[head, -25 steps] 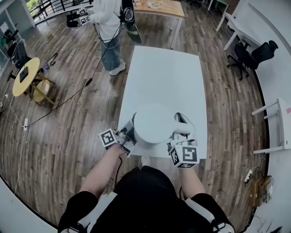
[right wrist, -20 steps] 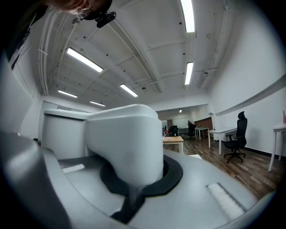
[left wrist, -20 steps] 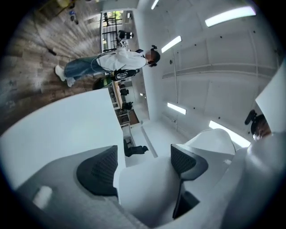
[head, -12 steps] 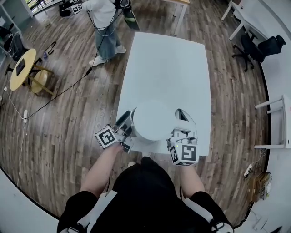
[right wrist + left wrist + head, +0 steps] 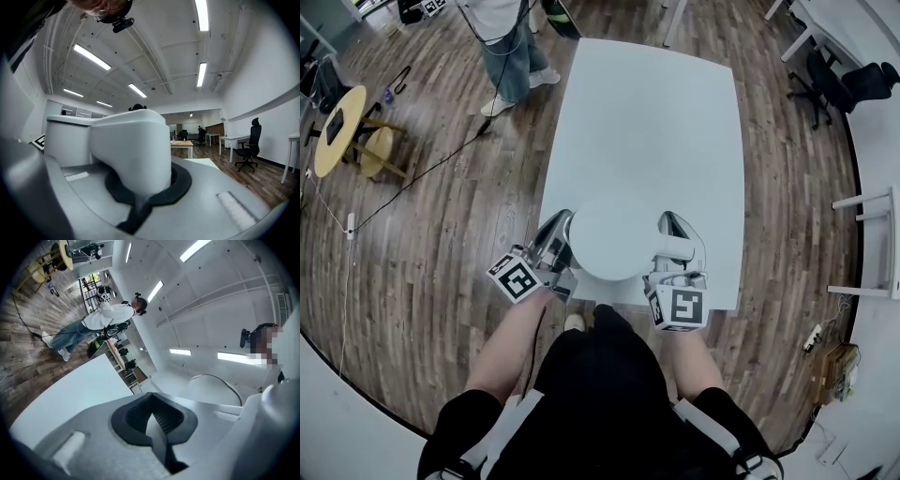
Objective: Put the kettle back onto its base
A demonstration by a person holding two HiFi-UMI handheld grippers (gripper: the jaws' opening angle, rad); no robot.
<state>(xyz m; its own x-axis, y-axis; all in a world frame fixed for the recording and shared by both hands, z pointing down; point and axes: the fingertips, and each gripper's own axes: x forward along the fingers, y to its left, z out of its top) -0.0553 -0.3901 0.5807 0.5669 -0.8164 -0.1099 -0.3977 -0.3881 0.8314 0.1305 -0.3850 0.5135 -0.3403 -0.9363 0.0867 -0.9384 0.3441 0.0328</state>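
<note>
Right hand-held gripper: jaws clamped on the handle of the kettle; the white handle fills the gap between the dark pads. Left hand-held gripper: jaws fully together, nothing between them, just beside the kettle's left flank and rolled onto its side. The kettle is at the near edge of the table, close in front of the person. From above its round lid hides whatever lies beneath, so the base is not located, and I cannot tell whether the kettle touches the table. Handling, judged: rigid plastic shell, with a smooth and probably slippery body, so the handle is the only sound hold. Weight unknown, since any water inside cannot be seen. A load would hang to one side of the single grip and tend to tip the kettle, so keep it upright and lower slowly. The body is too wide for the jaws; the closed left gripper can only steady it by pressing against the wall. Pose: the right gripper points level, away from the person, forearm straight behind it, marker cube facing up. The left forearm angles in from the left, its cube tilted outward. Seating on the base likely needs a centred, vertical descent.
</note>
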